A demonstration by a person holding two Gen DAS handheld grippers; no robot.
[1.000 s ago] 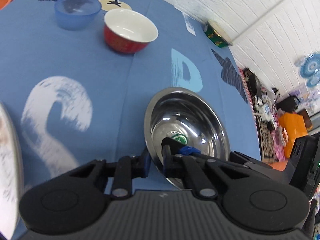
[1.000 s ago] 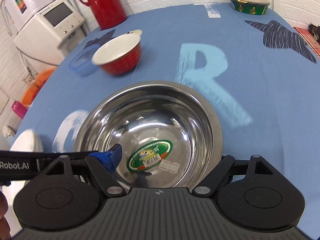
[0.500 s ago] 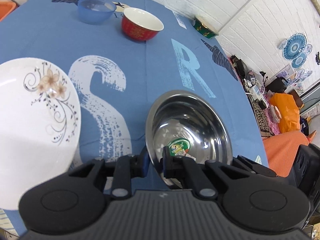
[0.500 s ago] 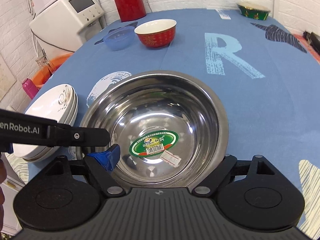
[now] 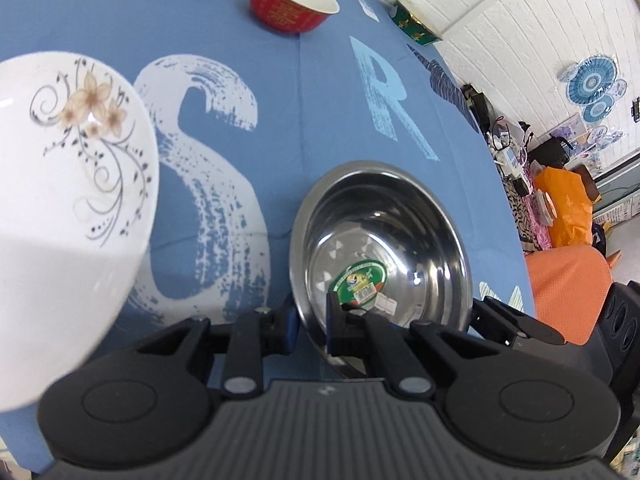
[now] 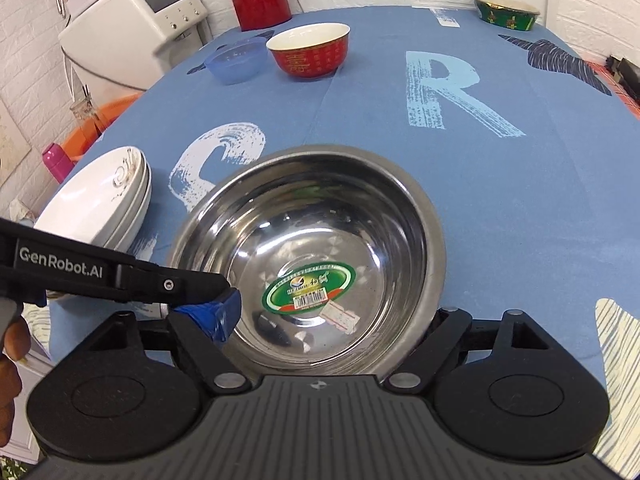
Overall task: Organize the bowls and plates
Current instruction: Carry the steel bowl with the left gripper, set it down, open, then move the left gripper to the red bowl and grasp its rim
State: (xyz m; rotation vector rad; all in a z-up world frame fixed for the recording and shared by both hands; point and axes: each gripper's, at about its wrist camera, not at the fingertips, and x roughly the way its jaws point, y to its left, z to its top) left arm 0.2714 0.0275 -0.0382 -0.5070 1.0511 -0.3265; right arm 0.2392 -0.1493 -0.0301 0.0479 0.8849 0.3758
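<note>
Steel bowl (image 6: 320, 248) hangs over the blue tablecloth (image 5: 312, 92), left gripper (image 5: 310, 322) pinching its near rim so it tips sideways, right gripper (image 6: 332, 326) spread wide around it without gripping, probably just steadying it toward the white plates (image 6: 96, 196).

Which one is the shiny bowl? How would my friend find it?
Look at the blue tablecloth with the big letter R. Near its front edge, right of the stacked white plates, sits the steel bowl. It is the only silvery one, with a green oval sticker inside.
</note>
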